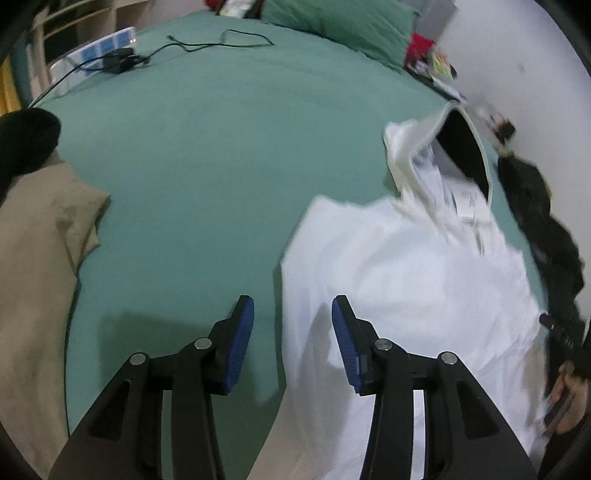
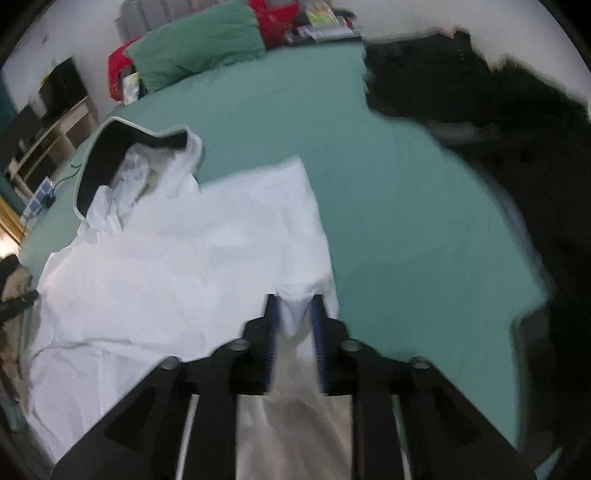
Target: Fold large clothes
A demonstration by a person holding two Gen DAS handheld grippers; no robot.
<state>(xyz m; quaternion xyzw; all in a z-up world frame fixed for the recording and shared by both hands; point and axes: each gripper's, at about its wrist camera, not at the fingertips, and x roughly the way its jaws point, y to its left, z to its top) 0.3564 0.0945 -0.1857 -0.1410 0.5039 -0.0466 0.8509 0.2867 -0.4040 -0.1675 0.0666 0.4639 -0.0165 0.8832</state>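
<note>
White hoodie (image 1: pixel 406 280), teal bedsheet (image 1: pixel 207 166)

A bed (image 1: pixel 207 155) covered by a green sheet is shown. A white hooded garment (image 1: pixel 406 280) is spread flat on it, its dark-lined hood (image 1: pixel 463 147) toward a green pillow (image 1: pixel 340 26). A beige garment (image 1: pixel 40 266), a black garment (image 2: pixel 517 155) and a black cable (image 1: pixel 221 40) are also laid on the sheet.

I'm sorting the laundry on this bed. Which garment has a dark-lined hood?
The white hoodie, spread flat nearest both grippers. Its hood gapes open showing a black lining. The tan garment and the black one show no hood.
</note>
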